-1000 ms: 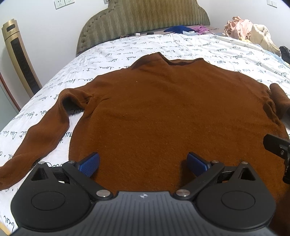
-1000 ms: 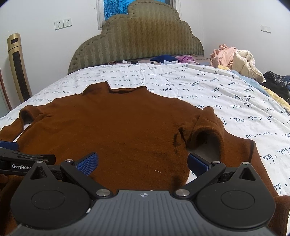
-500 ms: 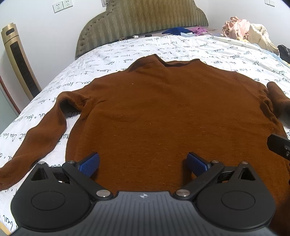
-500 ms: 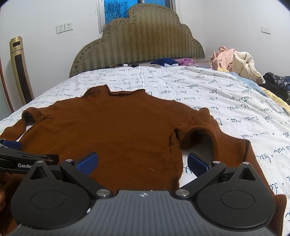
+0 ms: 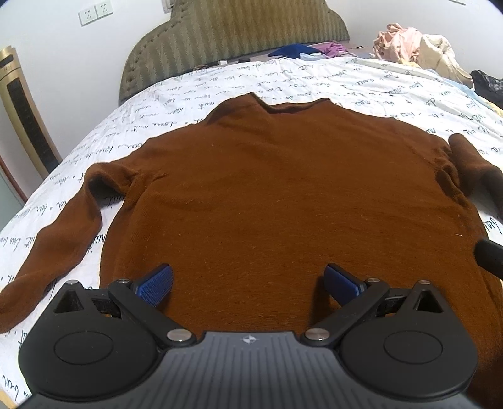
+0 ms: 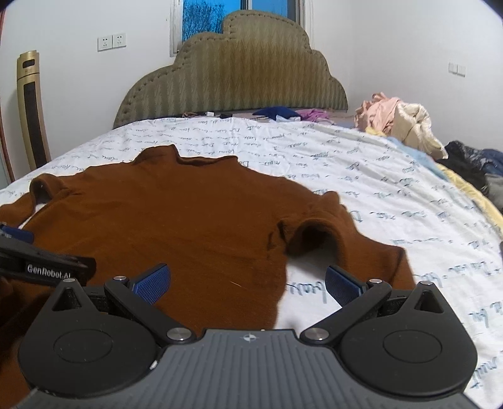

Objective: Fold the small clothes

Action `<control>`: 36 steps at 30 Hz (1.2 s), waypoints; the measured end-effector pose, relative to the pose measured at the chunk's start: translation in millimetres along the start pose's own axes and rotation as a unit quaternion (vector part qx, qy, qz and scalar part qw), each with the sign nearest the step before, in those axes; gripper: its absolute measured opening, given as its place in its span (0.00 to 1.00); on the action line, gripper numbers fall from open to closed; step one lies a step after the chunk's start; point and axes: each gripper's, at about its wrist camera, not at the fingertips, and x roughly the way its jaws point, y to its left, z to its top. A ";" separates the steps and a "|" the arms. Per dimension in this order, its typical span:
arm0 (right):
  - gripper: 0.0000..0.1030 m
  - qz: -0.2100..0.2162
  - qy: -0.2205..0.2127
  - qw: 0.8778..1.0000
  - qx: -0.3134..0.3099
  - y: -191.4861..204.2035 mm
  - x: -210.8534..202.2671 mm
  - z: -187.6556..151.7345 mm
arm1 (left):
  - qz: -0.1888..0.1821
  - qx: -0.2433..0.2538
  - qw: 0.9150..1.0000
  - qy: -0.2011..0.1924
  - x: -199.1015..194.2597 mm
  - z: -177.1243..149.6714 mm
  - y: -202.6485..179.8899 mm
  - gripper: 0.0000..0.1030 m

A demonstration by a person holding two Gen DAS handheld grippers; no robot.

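Your brown sweater (image 5: 283, 195) lies flat on the bed (image 5: 361, 81), sleeves bent downward; your left gripper (image 5: 248, 281) and right gripper (image 6: 248, 281) both gape wide, holding nothing.

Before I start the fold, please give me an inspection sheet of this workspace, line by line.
Surface: bed sheet, white with script print.
Job's things: brown sweater lies flat, collar far, both sleeves spread outward.
Clutter: clothes pile at far right; dark garments at right edge; blue and pink items near the headboard.
Grippers: left hand-held gripper open over the hem; right hand-held gripper open over the sweater's right side edge.
Cables: nothing seen.
Surroundings: wall sockets, window, gold tower unit.
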 end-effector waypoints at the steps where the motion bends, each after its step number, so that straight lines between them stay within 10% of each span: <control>1: 1.00 -0.001 -0.003 1.000 -0.003 -2.3 -4.5 -2.4 | 0.000 0.004 1.000 -0.003 -1.0 -0.2 -1.5 1.00; 13: 0.74 -0.055 0.037 0.997 -0.042 -53.0 -39.1 -41.4 | -0.012 0.035 0.999 -0.005 -3.3 -1.5 -18.7 1.00; 22: 0.40 -0.059 0.080 0.995 -0.027 -78.9 -35.3 -67.7 | -0.012 0.054 0.998 -0.008 -6.6 -2.8 -28.8 1.00; 26: 0.07 -0.068 0.064 0.996 0.016 -98.4 -36.8 -66.5 | -0.008 0.061 0.998 -0.008 -6.2 -3.4 -30.2 1.00; 32: 0.06 -0.010 0.017 0.986 0.166 -158.4 -46.6 -41.5 | -0.009 0.065 0.998 -0.005 -4.9 -3.6 -32.6 1.00; 36: 0.06 -0.051 -0.014 0.978 0.203 -213.3 -36.3 -12.2 | -0.007 0.071 0.997 -0.009 -6.4 -4.3 -32.6 1.00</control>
